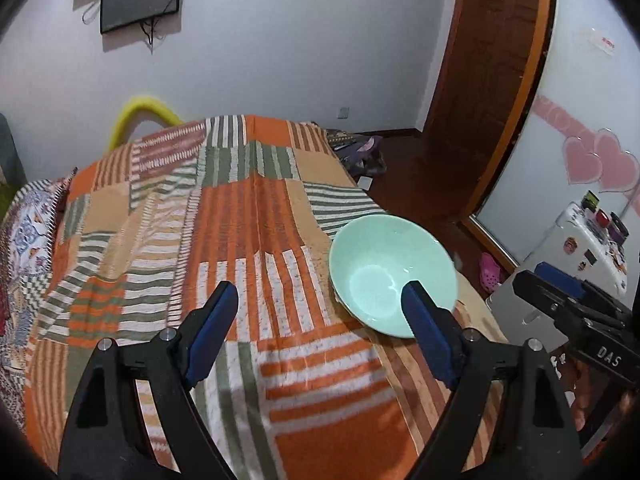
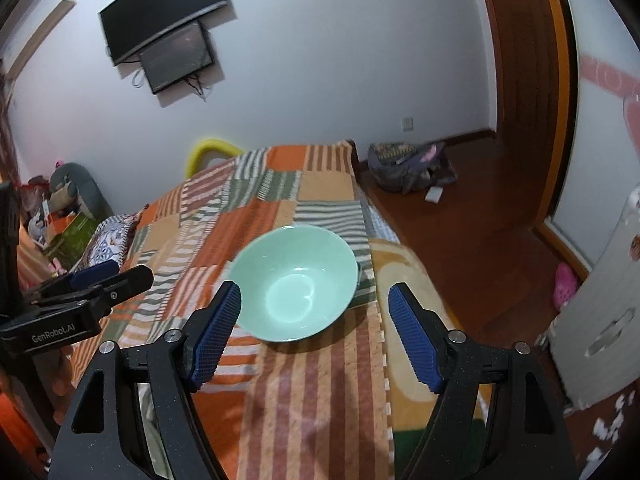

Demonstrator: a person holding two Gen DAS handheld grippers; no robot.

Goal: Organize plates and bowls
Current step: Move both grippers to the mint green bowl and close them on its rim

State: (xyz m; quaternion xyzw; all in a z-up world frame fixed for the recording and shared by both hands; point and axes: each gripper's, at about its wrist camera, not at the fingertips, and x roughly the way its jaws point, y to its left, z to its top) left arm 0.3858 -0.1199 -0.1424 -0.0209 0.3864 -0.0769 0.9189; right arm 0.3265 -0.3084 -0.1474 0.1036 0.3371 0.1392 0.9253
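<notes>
A single pale green bowl (image 1: 384, 268) (image 2: 296, 280) stands upright and empty on the striped blanket, near the bed's right edge. In the left wrist view my left gripper (image 1: 320, 292) is open with nothing between its blue pads; its right finger (image 1: 424, 320) overlaps the bowl's near rim in the picture. In the right wrist view my right gripper (image 2: 314, 290) is open too. The bowl lies just beyond its fingertips, centred between them, and no pad presses on it. Each gripper also shows at the edge of the other's view: the right gripper (image 1: 560, 288) and the left gripper (image 2: 100, 276).
The bed carries an orange, green and white patchwork blanket (image 1: 240, 220), with a patterned pillow (image 1: 28, 232) on its left. A dark bag (image 2: 408, 164) lies on the wooden floor beyond. A white cabinet (image 1: 576, 248) and a pink shoe (image 2: 566, 284) are to the right.
</notes>
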